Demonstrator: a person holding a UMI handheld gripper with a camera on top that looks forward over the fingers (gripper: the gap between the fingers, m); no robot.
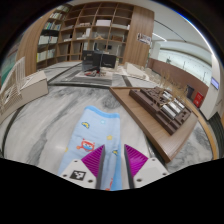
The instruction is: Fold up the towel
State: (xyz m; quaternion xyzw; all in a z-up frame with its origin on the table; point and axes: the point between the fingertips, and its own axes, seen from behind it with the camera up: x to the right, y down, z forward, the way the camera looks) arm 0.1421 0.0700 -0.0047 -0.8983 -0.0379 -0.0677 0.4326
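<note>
A light blue towel [97, 130] with small coloured prints lies stretched out on the grey marbled table [45, 115], running from my fingers away toward the table's middle. My gripper [114, 160] stands at the towel's near end. Its two magenta pads [93, 160] stand close together with a narrow strip of the blue cloth pressed between them. The towel's near edge is hidden below the fingers.
A wooden board [150, 115] bearing a dark slatted tray [165, 105] lies to the right of the towel. Wooden shelves [95, 25] and a dark chair [100, 60] stand at the far side of the room. A pale object [20, 90] sits at the left.
</note>
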